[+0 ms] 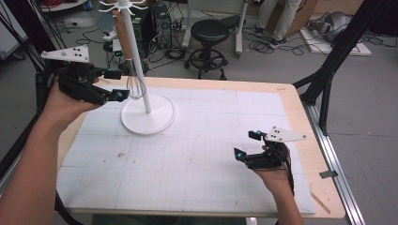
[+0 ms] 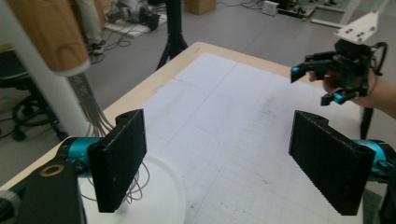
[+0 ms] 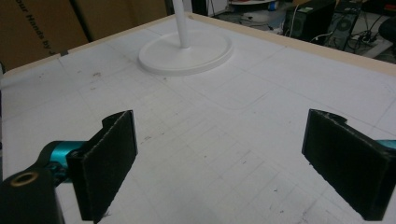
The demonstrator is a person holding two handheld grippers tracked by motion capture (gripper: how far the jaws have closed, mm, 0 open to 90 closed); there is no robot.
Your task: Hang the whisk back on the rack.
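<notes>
The desk (image 1: 197,154) carries a white gridded mat and, toward its far left, a white stand (image 1: 148,115) with a round base, a tall post and hooks at the top. A whisk (image 1: 133,75) hangs from one of those hooks beside the post, wooden handle up, wire head down and clear of the base.

The left gripper (image 1: 116,84) sits level with the wire head, just beside it. Its jaws stand wide apart and hold nothing; in the left gripper view the wires (image 2: 93,116) and the handle (image 2: 49,35) lie off to one side of them, not between them. The right gripper (image 1: 248,144) rests low over the near right of the mat, well apart from the stand, jaws likewise wide and empty.

The whisk is probably light. Its thin wires would flex and slip under the pads, and a squeeze could bend them. The wooden handle is stiff and a little rough, so it looks the better place to grip. Hanging freely, it would likely swing if nudged.
</notes>
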